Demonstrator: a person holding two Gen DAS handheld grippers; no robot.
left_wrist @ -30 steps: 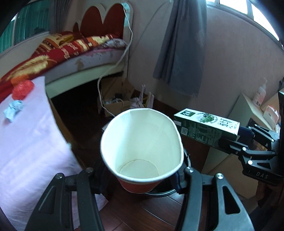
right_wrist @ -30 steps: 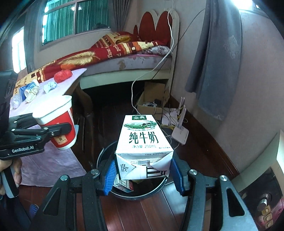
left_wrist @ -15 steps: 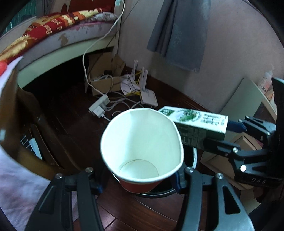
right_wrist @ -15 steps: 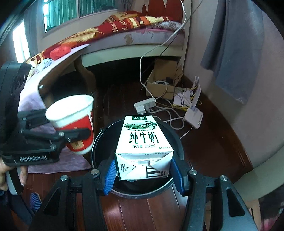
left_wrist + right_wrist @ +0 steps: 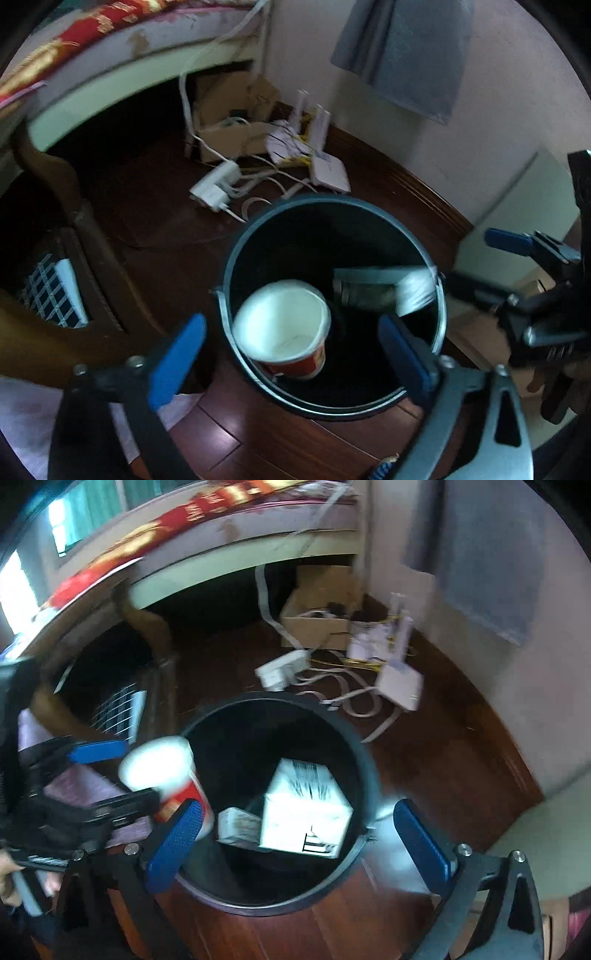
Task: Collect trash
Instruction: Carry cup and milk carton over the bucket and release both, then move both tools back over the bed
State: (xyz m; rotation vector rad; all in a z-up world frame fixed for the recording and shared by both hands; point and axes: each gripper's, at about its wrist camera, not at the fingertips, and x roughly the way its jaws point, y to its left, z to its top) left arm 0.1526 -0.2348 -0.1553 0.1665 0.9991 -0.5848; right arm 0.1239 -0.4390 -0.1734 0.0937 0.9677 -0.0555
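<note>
A round black trash bin (image 5: 369, 205) (image 5: 364, 753) stands on the dark wood floor, right below both grippers. My left gripper (image 5: 290, 323) (image 5: 142, 771) is opening, its blue pads wide apart. The red paper cup (image 5: 284, 325) (image 5: 162, 771) hangs loose between them over the bin's left rim, touching neither pad. My right gripper (image 5: 297, 805) (image 5: 480, 262) is opening too. The white milk carton (image 5: 303, 808) (image 5: 380, 291) has left its pads and is blurred inside the bin's mouth. A pale piece of trash (image 5: 236, 825) lies in the bin.
Behind the bin lie a white power strip (image 5: 216, 184), a router (image 5: 330, 175), tangled cables and a cardboard box (image 5: 232, 107). A brown table leg (image 5: 74, 206) with pink cloth stands left. A pale cabinet (image 5: 524, 214) is at the right; the bed and a grey curtain (image 5: 406, 51) lie beyond.
Both grippers sank and tilted down over the bin, then spread their jaws. The cup and the milk carton, held before, have come free and are dropping into the bin.
</note>
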